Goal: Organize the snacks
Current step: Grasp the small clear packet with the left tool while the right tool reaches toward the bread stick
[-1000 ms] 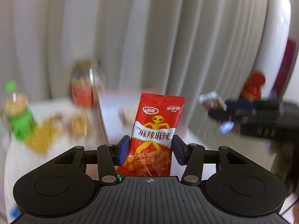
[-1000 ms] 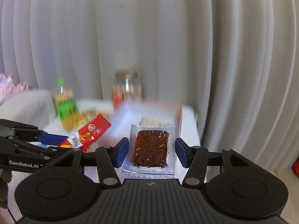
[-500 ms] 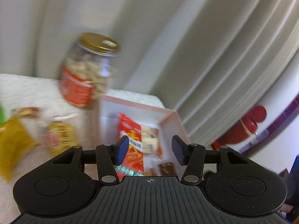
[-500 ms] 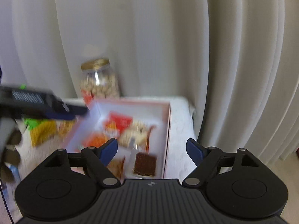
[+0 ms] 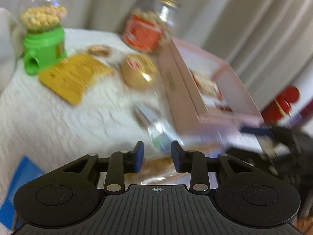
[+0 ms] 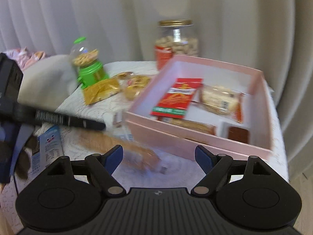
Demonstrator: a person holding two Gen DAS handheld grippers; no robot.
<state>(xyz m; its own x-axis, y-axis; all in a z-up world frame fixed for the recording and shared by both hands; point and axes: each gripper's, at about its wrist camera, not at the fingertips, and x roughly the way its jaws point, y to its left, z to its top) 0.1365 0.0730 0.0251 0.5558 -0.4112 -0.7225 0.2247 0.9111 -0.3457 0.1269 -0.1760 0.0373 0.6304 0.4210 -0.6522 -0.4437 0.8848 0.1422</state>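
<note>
Table (image 6: 93,105) under white cloth carries my pink box (image 6: 195,141), a red packet (image 6: 177,98) and other snacks lying inside. My right tongs (image 6: 158,155) gape wide, empty, above a blurred wrapped snack (image 6: 125,146); my left tongs (image 5: 157,155) are closing, nothing pinched.

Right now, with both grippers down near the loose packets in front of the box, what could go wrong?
1. The left gripper is closing over a blurred clear packet with nothing yet pressed between its pads; it may pinch only the wrapper edge.
2. The right gripper, open, hovers close to the pink box; it could nudge the wall.
</note>
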